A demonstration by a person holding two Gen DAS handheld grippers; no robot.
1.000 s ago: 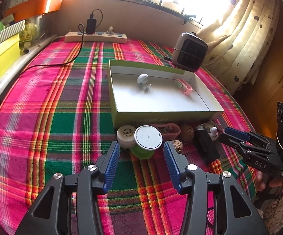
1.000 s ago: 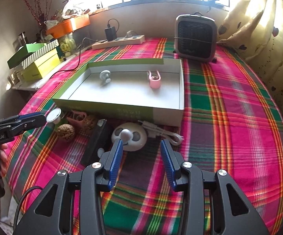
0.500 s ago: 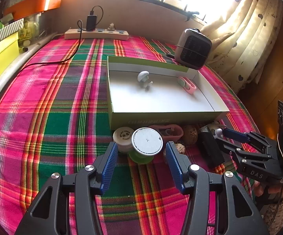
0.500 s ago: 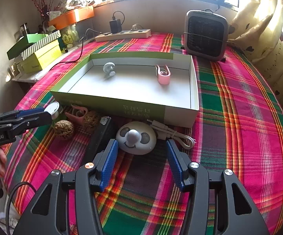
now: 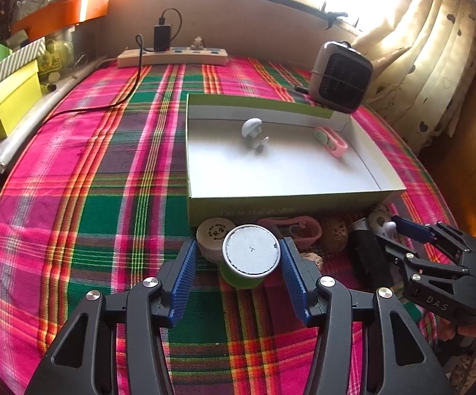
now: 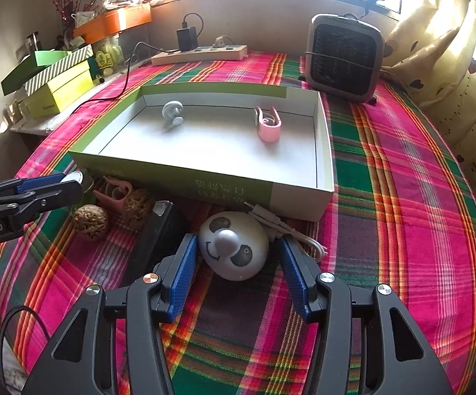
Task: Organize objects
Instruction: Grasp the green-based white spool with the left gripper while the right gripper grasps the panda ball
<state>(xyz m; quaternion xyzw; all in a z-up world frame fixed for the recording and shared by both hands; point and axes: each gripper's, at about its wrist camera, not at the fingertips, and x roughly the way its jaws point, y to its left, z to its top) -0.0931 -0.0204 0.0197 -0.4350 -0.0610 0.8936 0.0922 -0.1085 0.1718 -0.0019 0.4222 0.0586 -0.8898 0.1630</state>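
Observation:
A shallow green-and-white box lies on the plaid table and holds a grey suction hook and a pink clip. My left gripper is open, its fingers on either side of a green spool with a white top. My right gripper is open around a white panda-faced gadget; it also shows in the left wrist view.
In front of the box lie a round cream tin, a pink clip, two walnuts, a black block and a white cable. A small heater, power strip and stacked boxes stand behind.
Both grippers moved forward and lower. The spool now sits between the left fingers and the panda gadget between the right fingers.

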